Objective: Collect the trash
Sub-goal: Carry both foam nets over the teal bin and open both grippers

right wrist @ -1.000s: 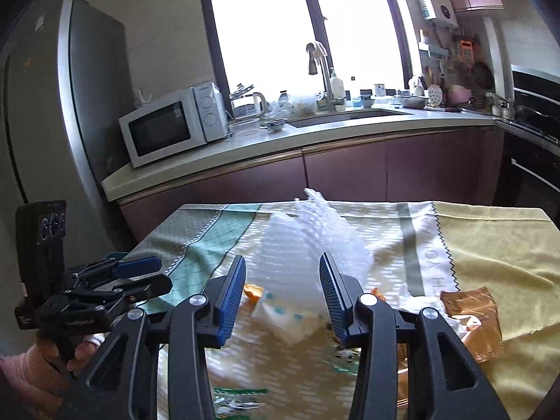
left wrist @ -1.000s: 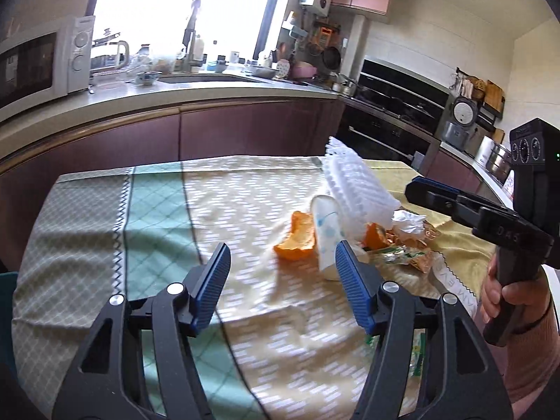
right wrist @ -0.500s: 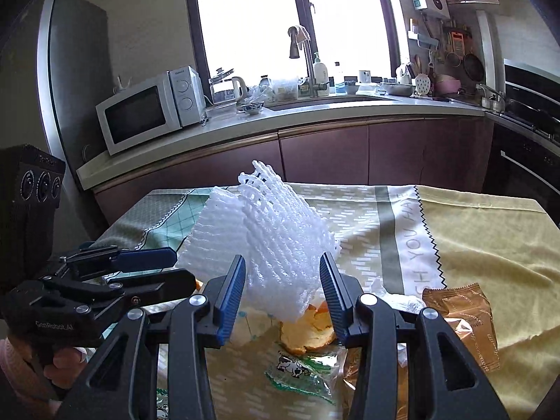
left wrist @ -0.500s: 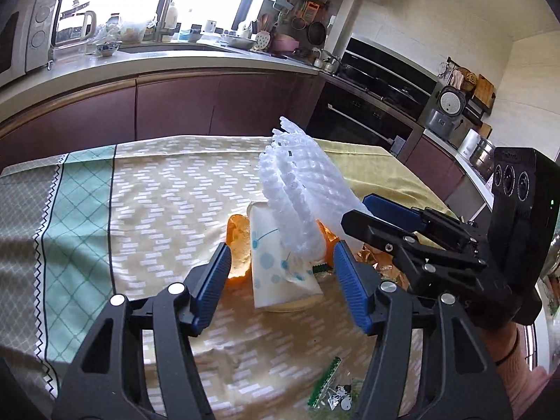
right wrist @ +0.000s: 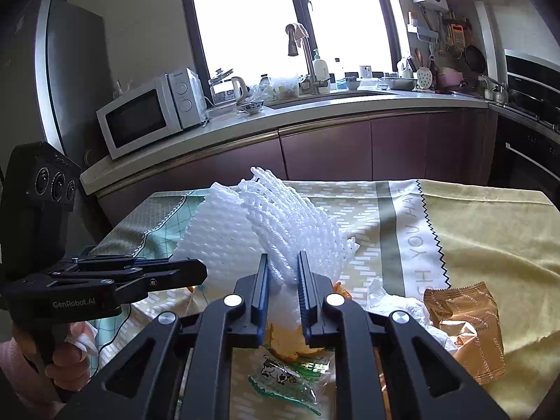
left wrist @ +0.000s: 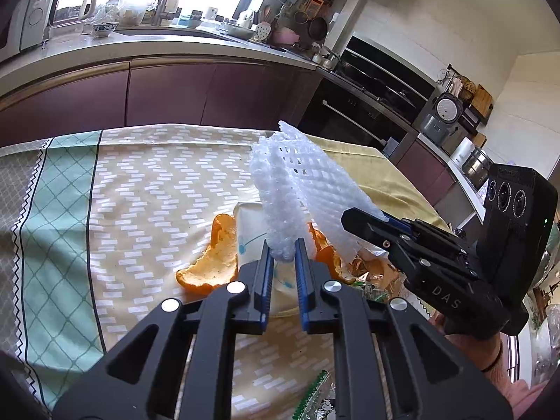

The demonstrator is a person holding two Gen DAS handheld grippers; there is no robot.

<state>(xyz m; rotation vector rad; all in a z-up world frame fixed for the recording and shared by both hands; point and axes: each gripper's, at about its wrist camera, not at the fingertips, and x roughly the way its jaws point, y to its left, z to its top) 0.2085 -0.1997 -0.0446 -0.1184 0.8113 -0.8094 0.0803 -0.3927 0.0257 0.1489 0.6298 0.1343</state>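
White foam net (left wrist: pixel 297 189): soft, matt mesh. Tablecloth (left wrist: pixel 147 189): woven cloth, matt. Beside the net, snack wrapper (right wrist: pixel 465 329): glossy crinkled foil. Orange peel (left wrist: pixel 210 262): rough, dull.

- Left claw (left wrist: pixel 282 258): blue fingers (left wrist: pixel 266 273) nearly together, pinching the lower edge of the white foam net (left wrist: pixel 297 182).
- Right claw (right wrist: pixel 282 269): clamped on the same foam net from its other side, the two claws angled toward each other around it.
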